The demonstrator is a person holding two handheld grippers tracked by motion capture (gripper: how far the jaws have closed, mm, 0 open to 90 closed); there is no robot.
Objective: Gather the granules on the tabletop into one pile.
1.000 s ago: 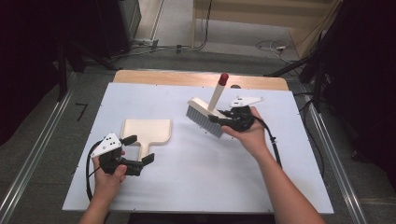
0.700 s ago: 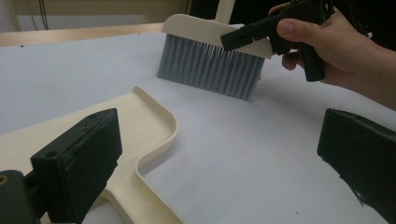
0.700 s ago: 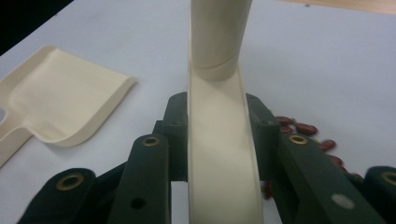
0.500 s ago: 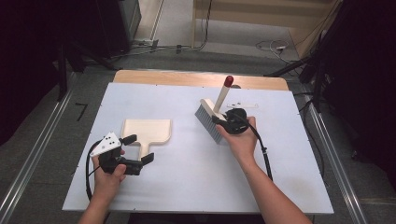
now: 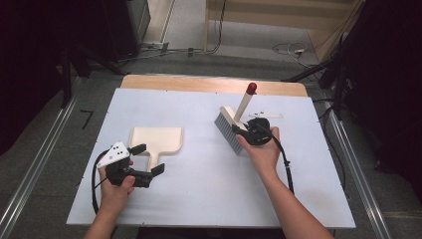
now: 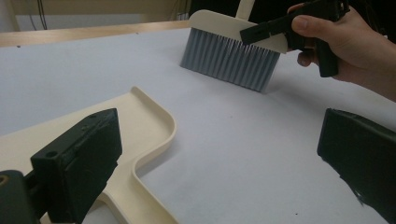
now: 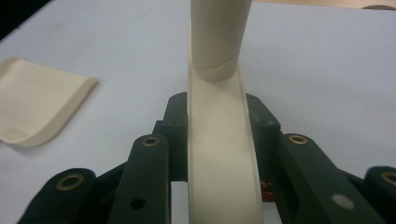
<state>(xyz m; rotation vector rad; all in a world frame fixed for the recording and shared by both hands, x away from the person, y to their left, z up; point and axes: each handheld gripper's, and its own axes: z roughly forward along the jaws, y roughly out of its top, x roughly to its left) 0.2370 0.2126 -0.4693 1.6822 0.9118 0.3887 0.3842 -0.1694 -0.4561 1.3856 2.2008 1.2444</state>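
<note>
Right claw [image 5: 241, 133], clamped on the brush [image 5: 230, 127] head, has come down from a second ago: bristles now meet the desk [image 5: 209, 209] at 3 o'clock of the dustpan [image 5: 157, 140]. Left claw [image 5: 148, 159] spread around the dustpan handle, not gripping. Sweep can likely start.

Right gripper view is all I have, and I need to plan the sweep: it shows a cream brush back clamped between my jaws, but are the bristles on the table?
Observer: Yes, in the left gripper view the brush has its grey bristles resting on the white table.
Operator: Is the other tool holding the dustpan?
Observer: No. The left tool is open, its jaws either side of the dustpan handle, not pressing it.
Operator: How does the brush handle stand?
Observer: In the high view it leans up and away from the right tool, ending in a red tip.
</note>
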